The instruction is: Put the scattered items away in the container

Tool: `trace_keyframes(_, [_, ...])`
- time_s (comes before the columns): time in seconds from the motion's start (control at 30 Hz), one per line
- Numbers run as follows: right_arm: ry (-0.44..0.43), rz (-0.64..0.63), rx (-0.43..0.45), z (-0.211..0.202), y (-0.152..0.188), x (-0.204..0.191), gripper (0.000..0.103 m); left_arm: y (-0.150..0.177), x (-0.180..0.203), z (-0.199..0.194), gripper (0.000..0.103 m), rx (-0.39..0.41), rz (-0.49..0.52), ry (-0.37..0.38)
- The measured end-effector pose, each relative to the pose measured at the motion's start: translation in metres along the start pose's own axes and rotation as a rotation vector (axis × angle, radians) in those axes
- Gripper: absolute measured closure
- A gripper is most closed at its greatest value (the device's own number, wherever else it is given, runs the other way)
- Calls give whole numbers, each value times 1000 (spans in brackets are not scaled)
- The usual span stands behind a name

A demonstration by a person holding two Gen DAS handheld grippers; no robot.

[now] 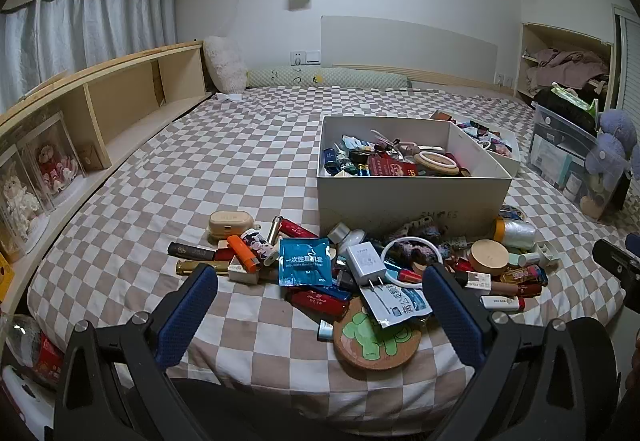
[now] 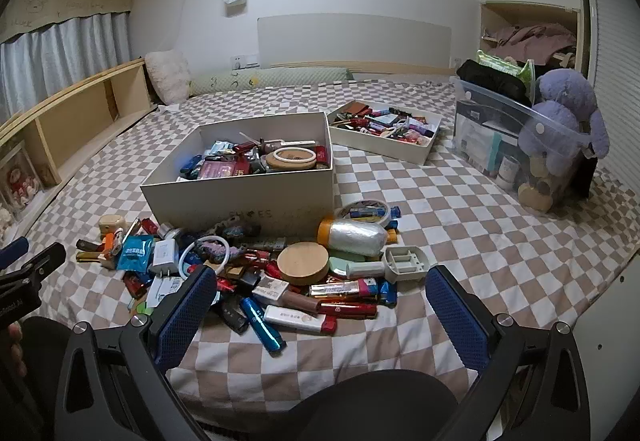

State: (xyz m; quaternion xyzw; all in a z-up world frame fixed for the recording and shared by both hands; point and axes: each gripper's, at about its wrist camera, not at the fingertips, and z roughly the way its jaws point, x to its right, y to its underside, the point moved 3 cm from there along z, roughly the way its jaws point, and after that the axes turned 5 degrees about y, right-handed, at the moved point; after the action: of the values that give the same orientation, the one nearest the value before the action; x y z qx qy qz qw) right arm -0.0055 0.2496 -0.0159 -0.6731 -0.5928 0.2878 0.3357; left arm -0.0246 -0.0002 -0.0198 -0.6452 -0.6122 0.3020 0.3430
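A white shoe box (image 1: 412,201) stands on the checkered bed, partly filled with small items; it also shows in the right wrist view (image 2: 240,197). A pile of scattered items lies in front of it: a blue packet (image 1: 306,261), a white charger (image 1: 365,259), a cork coaster (image 1: 376,341), a round wooden lid (image 2: 303,263), a silver-wrapped bottle (image 2: 354,237), a blue tube (image 2: 262,323). My left gripper (image 1: 320,277) is open and empty, low over the near side of the pile. My right gripper (image 2: 320,277) is open and empty over the pile's right part.
A shallow white tray (image 2: 384,133) of small items sits behind the box. A clear storage bin (image 2: 520,145) with a purple plush toy stands at the right. A wooden shelf (image 1: 120,109) runs along the bed's left side. Pillows lie at the headboard.
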Motion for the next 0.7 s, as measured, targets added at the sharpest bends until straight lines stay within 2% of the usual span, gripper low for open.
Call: trace_keyframes(0.7, [3,-3,-17,3,2,-1,0,3,-1,1,0,-8,-3,0])
